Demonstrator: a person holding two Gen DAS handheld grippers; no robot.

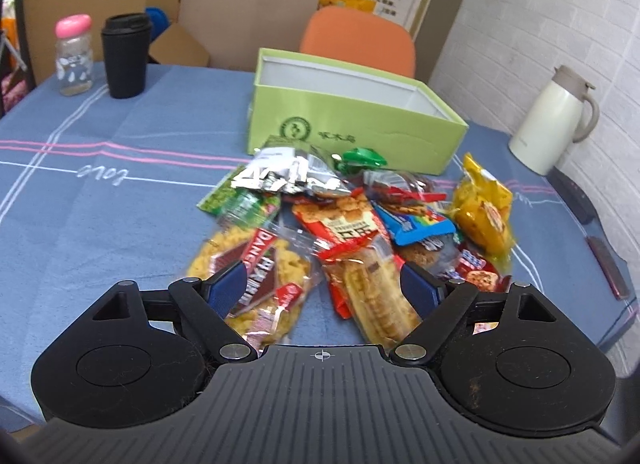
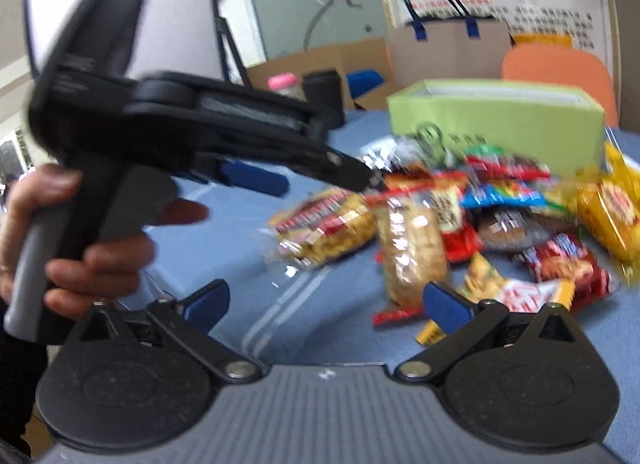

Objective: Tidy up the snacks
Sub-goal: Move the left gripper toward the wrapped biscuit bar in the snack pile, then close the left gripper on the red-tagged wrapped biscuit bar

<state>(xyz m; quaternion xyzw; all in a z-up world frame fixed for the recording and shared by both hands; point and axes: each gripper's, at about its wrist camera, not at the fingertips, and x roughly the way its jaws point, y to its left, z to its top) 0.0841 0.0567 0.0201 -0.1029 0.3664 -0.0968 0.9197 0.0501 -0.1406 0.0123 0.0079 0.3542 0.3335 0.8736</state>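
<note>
A pile of snack packets [image 1: 352, 220] lies on the blue tablecloth in front of an open, empty green box [image 1: 352, 120]. My left gripper [image 1: 322, 286] is open and empty, hovering over the near edge of the pile, between a clear bag of yellow crisps [image 1: 256, 276] and a long biscuit pack [image 1: 372, 288]. My right gripper [image 2: 326, 306] is open and empty above the cloth, left of the pile [image 2: 460, 216]. The right wrist view is blurred; it shows the left gripper [image 2: 256, 180] held in a hand at left and the green box [image 2: 496, 120] behind.
A pink-capped bottle [image 1: 74, 56] and a black cup [image 1: 126, 56] stand at the table's far left. A white thermos jug [image 1: 554, 120] stands at the far right by the wall. An orange chair [image 1: 358, 40], a paper bag [image 1: 250, 12] and cardboard boxes sit behind.
</note>
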